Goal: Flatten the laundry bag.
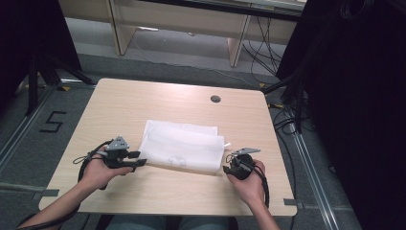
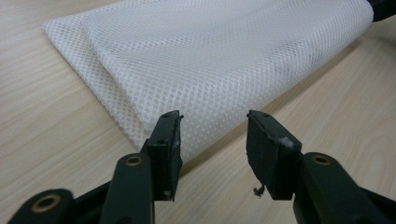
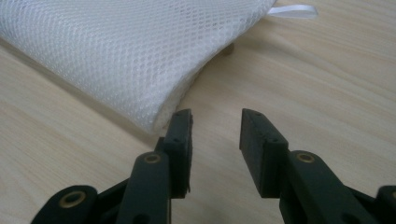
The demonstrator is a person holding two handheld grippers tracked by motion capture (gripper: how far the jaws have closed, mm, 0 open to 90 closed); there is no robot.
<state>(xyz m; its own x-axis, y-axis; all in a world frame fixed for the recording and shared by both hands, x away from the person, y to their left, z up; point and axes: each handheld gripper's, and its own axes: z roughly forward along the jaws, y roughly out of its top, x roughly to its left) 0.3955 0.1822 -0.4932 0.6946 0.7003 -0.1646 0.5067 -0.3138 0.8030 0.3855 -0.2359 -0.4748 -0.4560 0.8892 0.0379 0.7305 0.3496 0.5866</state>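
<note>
Both jaws stand apart with nothing clamped as we hold the left gripper (image 1: 139,159) and right gripper (image 1: 226,167) just beside opposite ends of the folded white mesh bag (image 1: 183,147) (flat on the wooden table (image 1: 124,103)).

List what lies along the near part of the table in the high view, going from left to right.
Left gripper → folded white mesh bag → the bag's small white loop → right gripper.
</note>
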